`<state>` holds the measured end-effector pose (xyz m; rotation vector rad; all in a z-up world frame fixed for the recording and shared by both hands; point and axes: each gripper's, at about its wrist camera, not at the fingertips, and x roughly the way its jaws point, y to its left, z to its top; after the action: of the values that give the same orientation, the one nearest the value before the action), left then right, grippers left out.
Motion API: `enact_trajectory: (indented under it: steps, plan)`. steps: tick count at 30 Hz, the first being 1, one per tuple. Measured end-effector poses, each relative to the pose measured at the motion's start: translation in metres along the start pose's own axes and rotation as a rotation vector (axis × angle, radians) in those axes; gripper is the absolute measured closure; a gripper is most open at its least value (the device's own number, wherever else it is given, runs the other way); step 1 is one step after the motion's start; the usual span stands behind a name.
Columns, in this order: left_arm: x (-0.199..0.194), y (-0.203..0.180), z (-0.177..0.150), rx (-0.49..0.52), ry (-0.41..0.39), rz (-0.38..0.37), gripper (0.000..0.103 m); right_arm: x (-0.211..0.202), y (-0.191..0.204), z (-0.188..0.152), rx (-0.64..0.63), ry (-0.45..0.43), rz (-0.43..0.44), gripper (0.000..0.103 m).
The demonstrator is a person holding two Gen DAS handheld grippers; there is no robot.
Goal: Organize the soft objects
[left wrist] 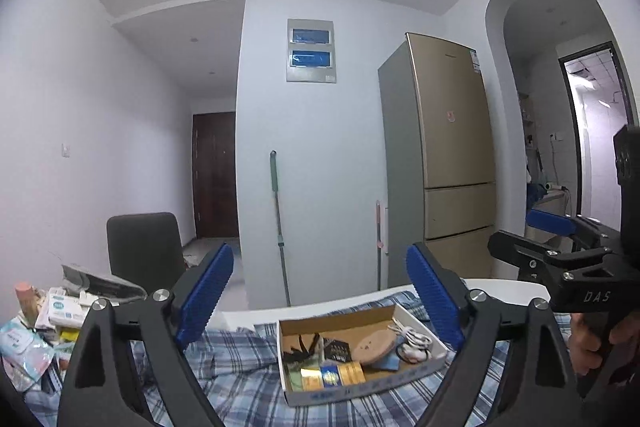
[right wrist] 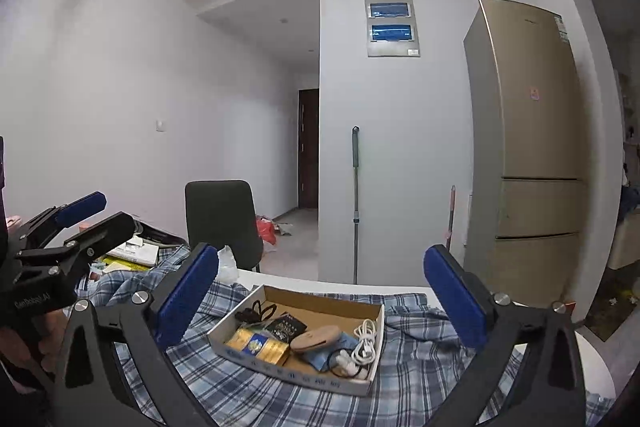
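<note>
1. Two grippers, your left gripper (left wrist: 320,301) and right gripper (right wrist: 322,299), are hovering with blue-padded fingers spread wide, gripping nothing.
2. You are facing the blue plaid fabric sheet (left wrist: 236,383) lying on the white table (left wrist: 508,287).
3. An open shallow cardboard box (right wrist: 316,301) is sitting on that fabric.

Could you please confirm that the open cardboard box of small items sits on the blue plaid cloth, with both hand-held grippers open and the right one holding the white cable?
Not quite: the right hand-held gripper holds nothing. In the right wrist view its blue pads stand wide apart and the coiled white cable lies inside the open cardboard box. The rest is right: the box sits on the blue plaid cloth, and the left hand-held gripper is open too.
</note>
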<state>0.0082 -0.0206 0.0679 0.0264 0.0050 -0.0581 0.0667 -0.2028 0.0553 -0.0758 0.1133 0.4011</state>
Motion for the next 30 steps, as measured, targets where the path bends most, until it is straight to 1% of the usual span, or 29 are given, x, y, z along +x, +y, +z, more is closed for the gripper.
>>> enact_trajectory:
  steps: [2,3,6,11,12,14,15,16,19,21,23,26,30]
  plan:
    - [-0.007,-0.001,-0.002,-0.012,0.006,-0.005,0.002,-0.008,0.005,-0.007,-0.027,-0.006,-0.014,0.000]
    - [-0.011,-0.001,-0.004,-0.020,0.006,-0.005,0.000,-0.012,0.009,-0.010,-0.042,-0.012,-0.015,0.000]
    - [-0.022,0.002,-0.014,-0.039,0.003,0.007,0.000,-0.020,0.015,-0.020,-0.056,-0.012,0.000,0.000]
    - [-0.025,0.009,-0.036,-0.041,0.048,0.015,0.000,-0.025,0.016,-0.040,-0.044,-0.024,0.020,0.000]
    - [-0.025,0.009,-0.040,-0.036,0.054,0.021,0.000,-0.025,0.017,-0.043,-0.043,-0.026,0.021,0.000]
    - [-0.023,0.010,-0.048,-0.032,0.062,0.029,0.000,-0.028,0.019,-0.051,-0.049,-0.043,-0.006,0.000]
    - [-0.022,0.009,-0.053,-0.032,0.075,0.036,0.000,-0.028,0.020,-0.054,-0.047,-0.045,0.000,0.000]
    - [-0.020,0.008,-0.056,-0.026,0.084,0.036,0.000,-0.027,0.021,-0.057,-0.047,-0.037,0.009,0.000]
    - [-0.017,0.002,-0.064,0.007,0.089,0.045,0.000,-0.021,0.021,-0.067,-0.053,-0.006,-0.002,0.000]
    - [-0.015,0.001,-0.069,0.012,0.096,0.038,0.000,-0.018,0.021,-0.071,-0.051,0.013,0.009,0.000]
    - [-0.015,0.001,-0.071,0.017,0.099,0.047,0.000,-0.016,0.021,-0.074,-0.051,0.027,0.005,0.000]
    - [-0.013,0.000,-0.074,0.024,0.103,0.054,0.000,-0.015,0.019,-0.075,-0.042,0.035,-0.003,0.000]
    - [-0.013,0.004,-0.075,0.002,0.105,0.061,0.000,-0.016,0.017,-0.075,-0.034,0.035,0.001,0.000]
